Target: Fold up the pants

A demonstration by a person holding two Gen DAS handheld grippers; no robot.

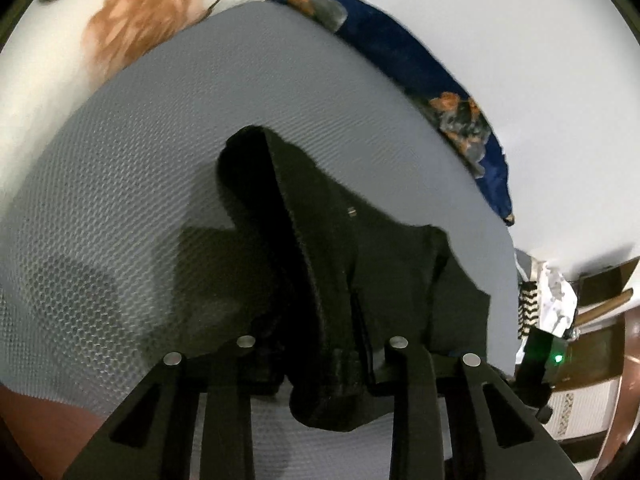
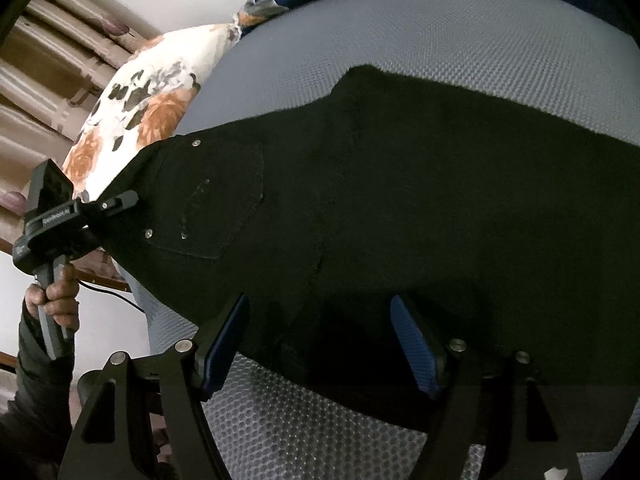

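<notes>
Right wrist view showed the left gripper clamped on the black pants' waist corner, starting the fold; the right gripper, wide, must grip next.

We see grey mesh-textured mattress carrying black pants; floral pillow and navy floral blanket at far edge.

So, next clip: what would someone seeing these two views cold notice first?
The black pants dominate, spread across the grey mesh mattress and filling most of the right wrist view. At their left end, the left gripper has pinched the waistband and lifted it, so cloth hangs bunched between its jaws in the left wrist view. Behind, a white pillow with orange flowers catches the eye, while the right gripper stands open over the near edge.
</notes>
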